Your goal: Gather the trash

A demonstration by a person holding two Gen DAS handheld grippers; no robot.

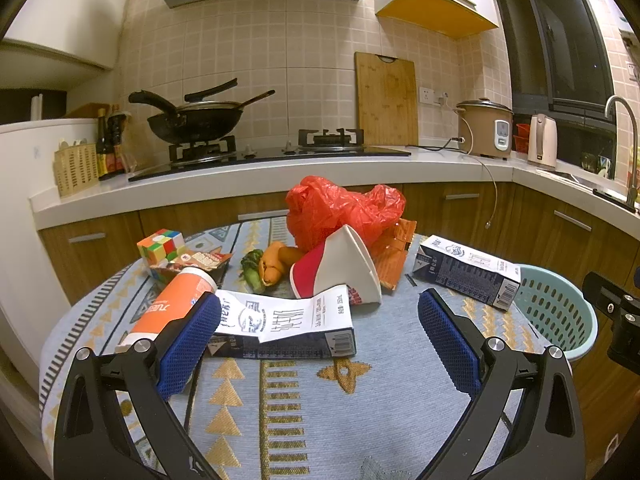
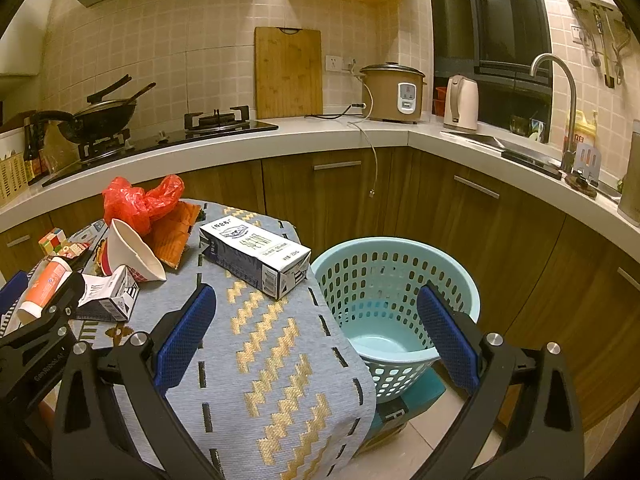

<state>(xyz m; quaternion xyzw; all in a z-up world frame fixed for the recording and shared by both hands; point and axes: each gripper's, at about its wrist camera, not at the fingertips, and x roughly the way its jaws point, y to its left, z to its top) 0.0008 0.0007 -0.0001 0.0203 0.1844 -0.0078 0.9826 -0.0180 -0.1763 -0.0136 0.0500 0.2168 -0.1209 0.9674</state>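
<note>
Left wrist view shows the left gripper spread wide and empty, with a crushed milk carton lying on the table just ahead between its fingers. The right gripper is likewise spread and holds nothing; an intact milk carton lies just ahead of it to the left, the teal basket just ahead to the right, apparently empty. Collection seems barely begun. Next, each gripper likely must advance and close on its carton.
</note>
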